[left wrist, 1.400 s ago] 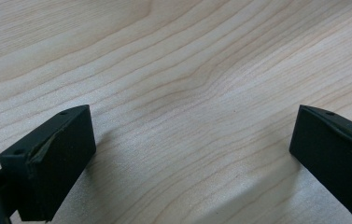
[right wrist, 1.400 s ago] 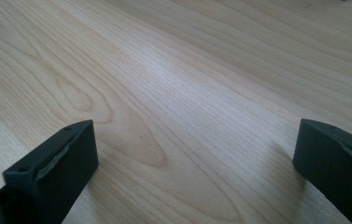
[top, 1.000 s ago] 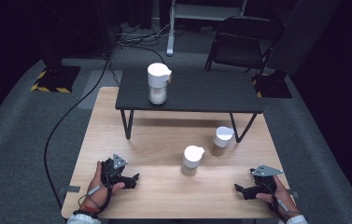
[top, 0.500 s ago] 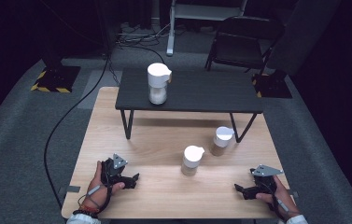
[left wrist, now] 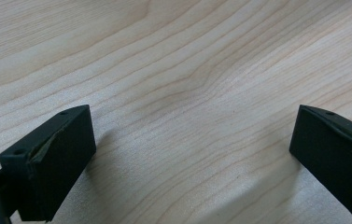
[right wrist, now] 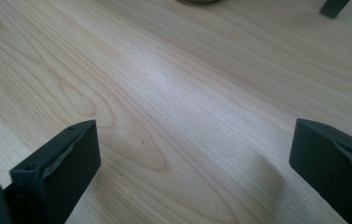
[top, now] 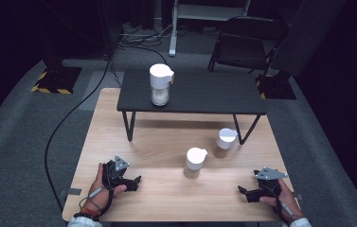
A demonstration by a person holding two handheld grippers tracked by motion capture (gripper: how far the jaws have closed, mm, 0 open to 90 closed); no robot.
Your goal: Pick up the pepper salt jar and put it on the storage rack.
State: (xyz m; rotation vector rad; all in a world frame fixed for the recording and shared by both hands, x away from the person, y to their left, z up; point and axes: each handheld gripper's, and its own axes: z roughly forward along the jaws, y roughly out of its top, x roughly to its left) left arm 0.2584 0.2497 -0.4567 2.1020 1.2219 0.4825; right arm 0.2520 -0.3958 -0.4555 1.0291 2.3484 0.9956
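Both the left hand-held gripper and the right hand-held gripper are resting spread and empty near the bench's front corners. The right one's jaws have just been closing slightly (nothing between them). Any reach toward the nearest jar is risking tipping it, tall and narrow as it looks.

Bare wood of the bench lies open between the left gripper and right gripper, while ahead two white-lidded jars stand near each other mid-bench and a low black table bearing a third jar blocks the far side.
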